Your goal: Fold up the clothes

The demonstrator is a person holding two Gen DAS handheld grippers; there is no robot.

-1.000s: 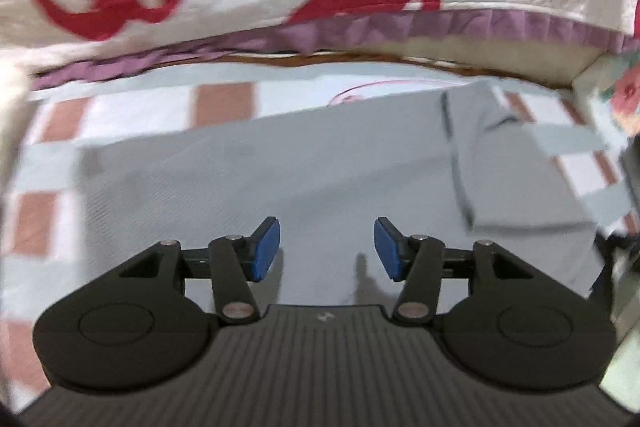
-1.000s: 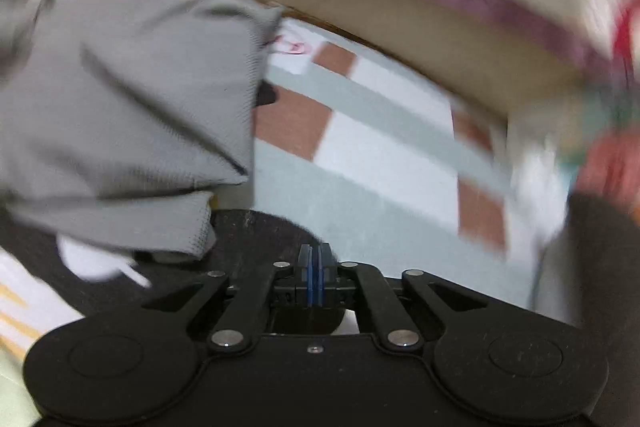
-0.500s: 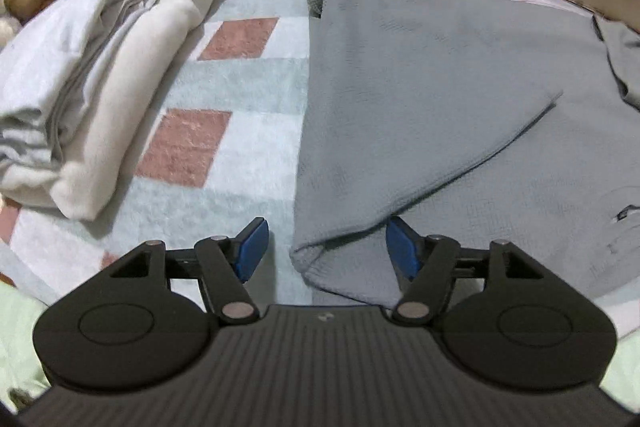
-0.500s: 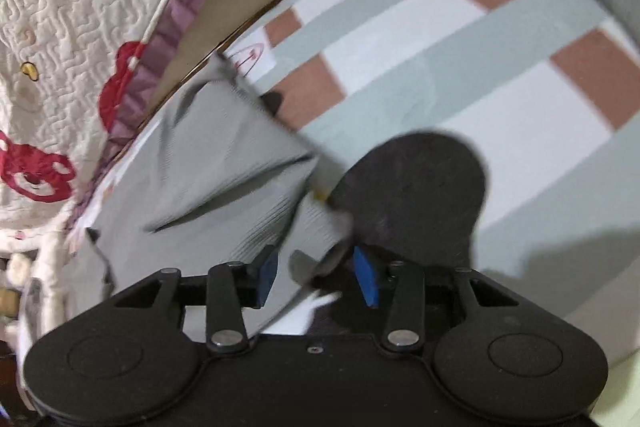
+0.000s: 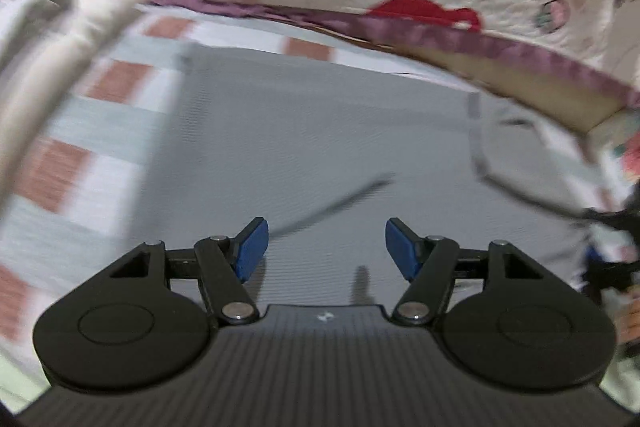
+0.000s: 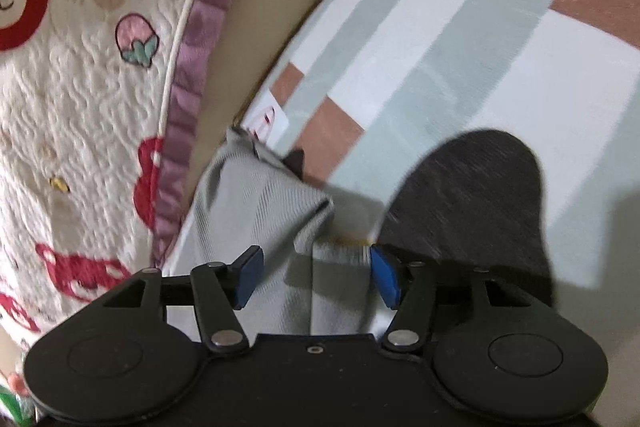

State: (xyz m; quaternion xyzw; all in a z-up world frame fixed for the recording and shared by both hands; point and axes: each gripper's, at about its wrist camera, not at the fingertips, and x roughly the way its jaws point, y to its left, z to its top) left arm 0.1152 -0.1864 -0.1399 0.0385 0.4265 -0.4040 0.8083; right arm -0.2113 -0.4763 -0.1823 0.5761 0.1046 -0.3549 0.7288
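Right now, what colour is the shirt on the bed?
Plain grey; the shirt shows best in the left wrist view.

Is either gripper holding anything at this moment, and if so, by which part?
Nothing is held. The left gripper is open above the grey garment. The right gripper is open too, with the garment's cuffed end lying between its fingers, ungripped.

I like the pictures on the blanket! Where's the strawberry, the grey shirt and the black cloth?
strawberry [image 6: 137,39]: right wrist view, on its pink body.
grey shirt [image 5: 320,131]: left wrist view, on its flat middle.
black cloth [image 6: 476,203]: right wrist view, on its centre.
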